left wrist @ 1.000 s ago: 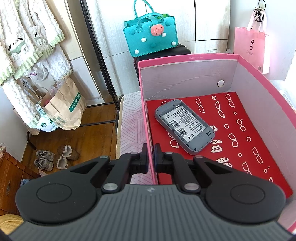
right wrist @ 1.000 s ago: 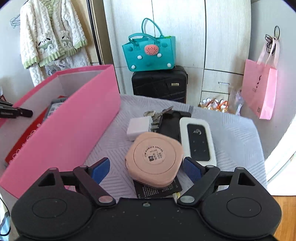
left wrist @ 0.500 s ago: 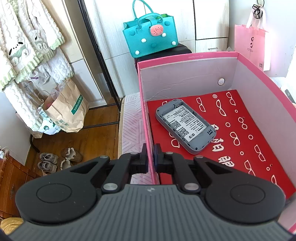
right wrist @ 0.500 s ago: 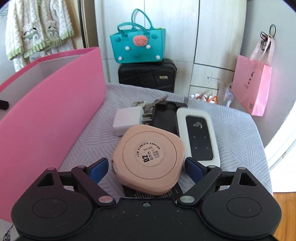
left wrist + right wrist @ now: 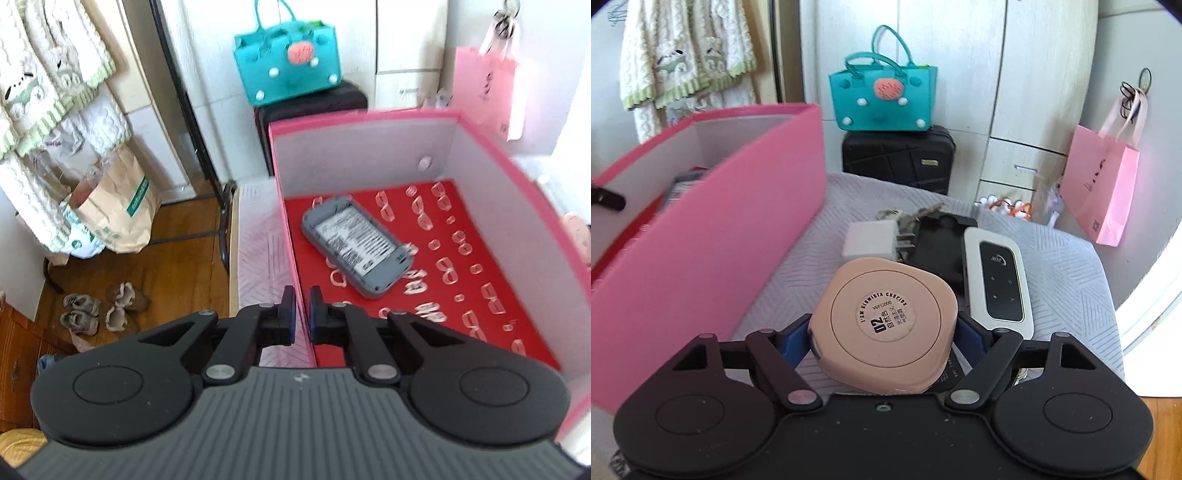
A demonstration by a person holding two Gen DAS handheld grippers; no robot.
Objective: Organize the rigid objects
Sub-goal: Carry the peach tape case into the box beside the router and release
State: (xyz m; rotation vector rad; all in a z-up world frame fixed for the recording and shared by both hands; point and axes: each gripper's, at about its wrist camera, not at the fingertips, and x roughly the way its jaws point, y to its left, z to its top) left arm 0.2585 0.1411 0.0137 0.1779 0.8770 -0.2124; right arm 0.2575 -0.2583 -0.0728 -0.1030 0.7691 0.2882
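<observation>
Now, line by line:
Pink compact (image 5: 884, 325): rounded-square, smooth matte plastic, round label up; sits between the fingers of the right claw (image 5: 882, 334), just right of the pink box (image 5: 713, 251).
Right claw: blue pads touch both sides of the compact, clamped on it; half a second ago the pads stood clear of it.
White router (image 5: 999, 277): glossy oblong with a black panel, long axis running away from the camera, touching the compact's right edge.
White charger (image 5: 871, 240): boxy, prongs pointing right, just behind the compact.
Left claw (image 5: 299, 319): pinched on the box's near-left cardboard wall (image 5: 291, 236), as before.
Grey router (image 5: 356, 245): face down on the box's red floor, long axis diagonal, far-left to near-right.
Surface (image 5: 1067, 266): grey patterned cloth.
</observation>
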